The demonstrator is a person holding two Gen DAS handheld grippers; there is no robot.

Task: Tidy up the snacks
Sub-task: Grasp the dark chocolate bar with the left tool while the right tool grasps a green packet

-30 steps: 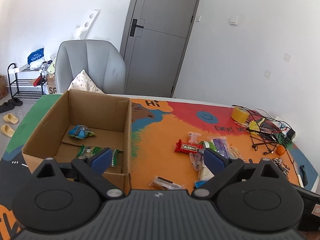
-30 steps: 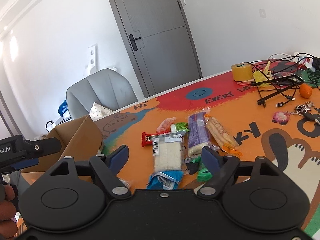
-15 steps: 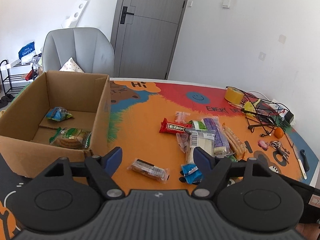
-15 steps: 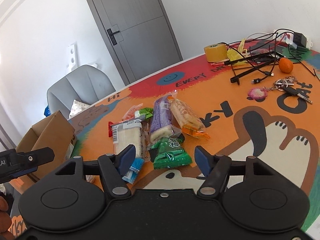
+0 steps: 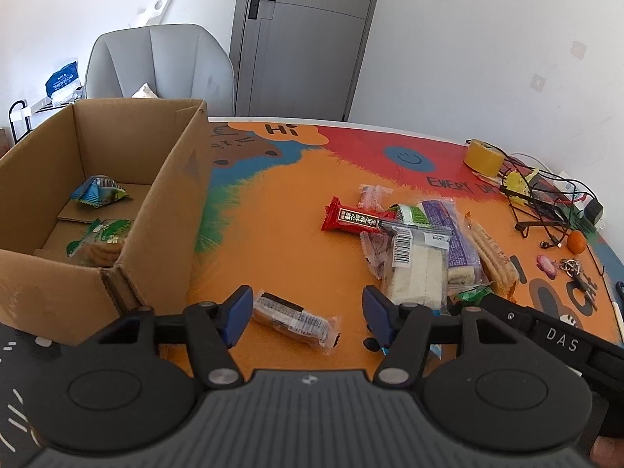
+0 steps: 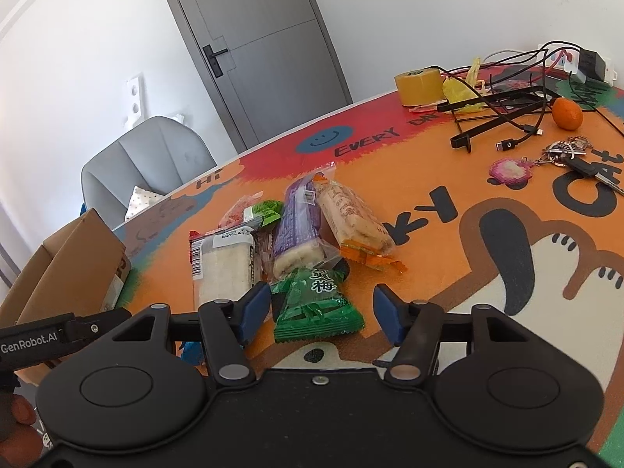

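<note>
My left gripper (image 5: 306, 314) is open, its jaws either side of a clear-wrapped dark biscuit pack (image 5: 294, 319) on the orange mat, not closed on it. A cardboard box (image 5: 171, 191) to its left holds a blue-green packet (image 5: 99, 191) and a green cookie pack (image 5: 103, 236). My right gripper (image 6: 321, 312) is open around a green plum packet (image 6: 316, 304). Beyond lie a white cake pack (image 6: 224, 269), a purple bar (image 6: 296, 230), an orange-wrapped bar (image 6: 353, 222) and a red bar (image 5: 353, 218).
At the table's far right are a yellow tape roll (image 6: 419, 84), black cables and a stand (image 6: 503, 105), a small orange (image 6: 567, 113), keys with a pink charm (image 6: 546, 160). A grey chair (image 5: 160, 64) and a door (image 5: 308, 31) stand behind the table.
Both grippers moved forward and lower towards the snacks. The left now straddles the biscuit pack; the right now straddles the green packet. Both stayed open.
</note>
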